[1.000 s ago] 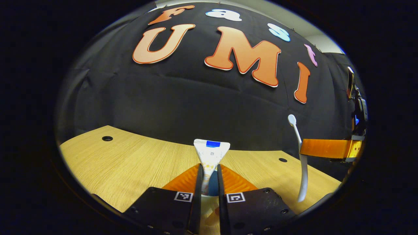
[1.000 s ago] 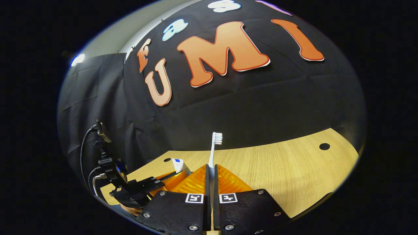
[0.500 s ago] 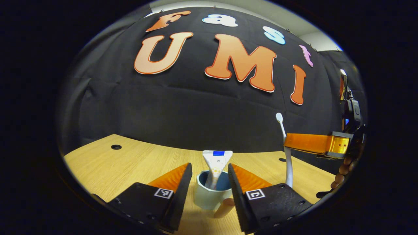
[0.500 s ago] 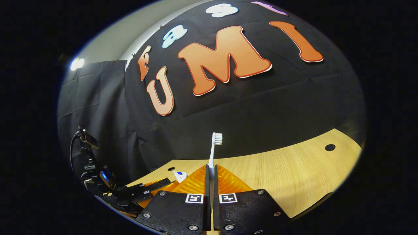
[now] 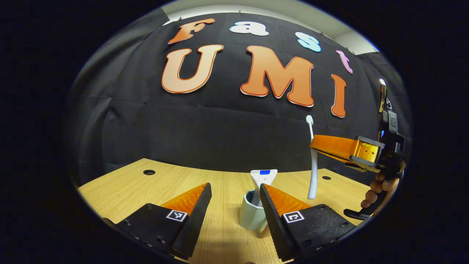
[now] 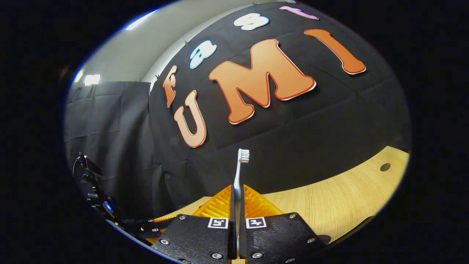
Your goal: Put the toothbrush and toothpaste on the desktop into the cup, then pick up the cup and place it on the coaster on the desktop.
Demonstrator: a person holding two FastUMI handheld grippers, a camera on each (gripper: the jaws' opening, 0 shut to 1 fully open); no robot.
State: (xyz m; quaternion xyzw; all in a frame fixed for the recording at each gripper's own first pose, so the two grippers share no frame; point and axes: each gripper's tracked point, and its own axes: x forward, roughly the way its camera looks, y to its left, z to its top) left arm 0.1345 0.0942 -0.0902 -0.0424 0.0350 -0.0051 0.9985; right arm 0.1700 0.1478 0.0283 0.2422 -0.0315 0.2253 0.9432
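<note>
Taking the pale blue-grey ceramic cup (image 5: 252,216) as the landmark: it stands on the light wooden desktop (image 5: 132,187) in the gap between the spread fingers of the left gripper (image 5: 234,205), nearer the finger on its right side. The white toothpaste tube (image 5: 263,180) juts up out of its mouth, blocking part of the opening. Right of the cup and above it, the right gripper (image 5: 313,143) holds the white toothbrush (image 5: 312,161) upright. Left of the cup the desktop lies bare.
</note>
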